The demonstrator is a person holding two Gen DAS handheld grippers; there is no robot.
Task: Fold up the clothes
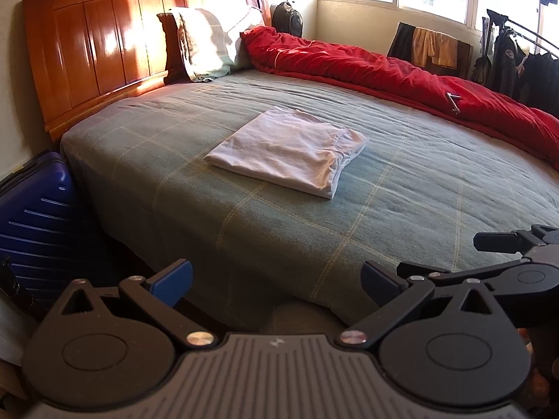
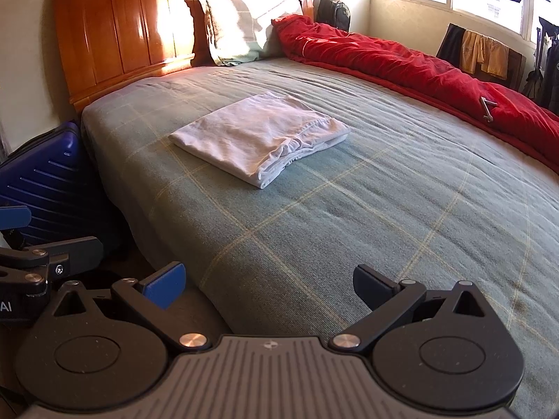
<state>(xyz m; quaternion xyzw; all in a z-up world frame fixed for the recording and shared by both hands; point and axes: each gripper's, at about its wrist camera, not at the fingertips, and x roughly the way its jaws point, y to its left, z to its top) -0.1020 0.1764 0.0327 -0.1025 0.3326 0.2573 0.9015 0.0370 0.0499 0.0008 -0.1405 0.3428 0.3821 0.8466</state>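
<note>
A white garment (image 1: 286, 152) (image 2: 260, 138) lies folded into a flat rectangle on the green checked bedspread (image 1: 401, 209) (image 2: 384, 216), toward the headboard half of the bed. My left gripper (image 1: 276, 284) hangs open over the bed's near edge, well short of the garment, with nothing between its blue-padded fingers. My right gripper (image 2: 269, 284) is likewise open and empty at the near edge. Part of the right gripper (image 1: 517, 244) shows at the right of the left wrist view, and part of the left gripper (image 2: 42, 255) at the left of the right wrist view.
A red duvet (image 1: 401, 73) (image 2: 419, 66) is bunched along the far side, with a small metal object (image 1: 453, 102) on it. Pillows (image 1: 206, 42) lean on the wooden headboard (image 1: 97, 45). A blue suitcase (image 1: 35, 209) (image 2: 49, 181) stands by the bed's left side. Clothes hang at the window.
</note>
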